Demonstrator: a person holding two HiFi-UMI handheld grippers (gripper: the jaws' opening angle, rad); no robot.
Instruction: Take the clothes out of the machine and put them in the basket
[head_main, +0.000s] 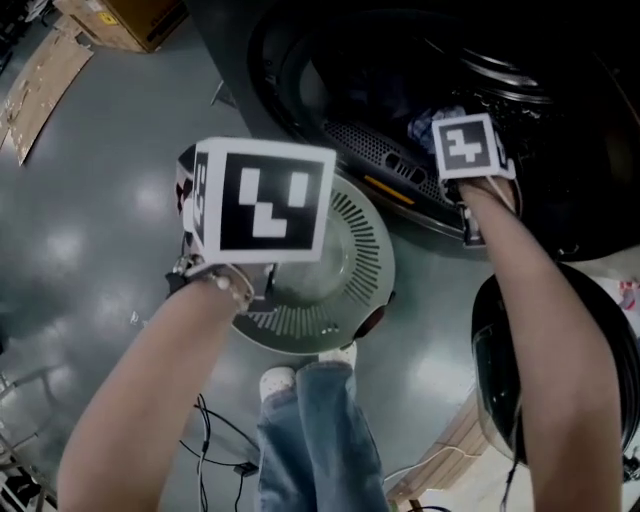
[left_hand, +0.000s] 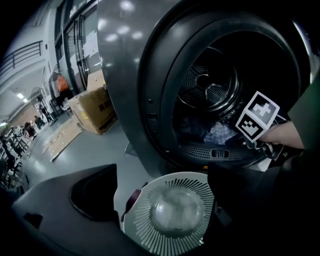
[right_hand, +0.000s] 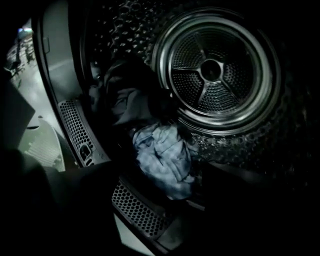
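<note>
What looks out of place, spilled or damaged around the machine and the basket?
Nothing stands out. The clothes lie inside the drum, none on the floor; the basket stands upright and empty below the opening. Flattened cardboard lies well aside.

No legible text, labels or numbers anywhere

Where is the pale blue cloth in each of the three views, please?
Head view: pale blue cloth at upper right, just above the perforated grille.
Left gripper view: right of centre, above the same grille.
Right gripper view: centre, grille below and left.
Shared landmark: that perforated grille.
</note>
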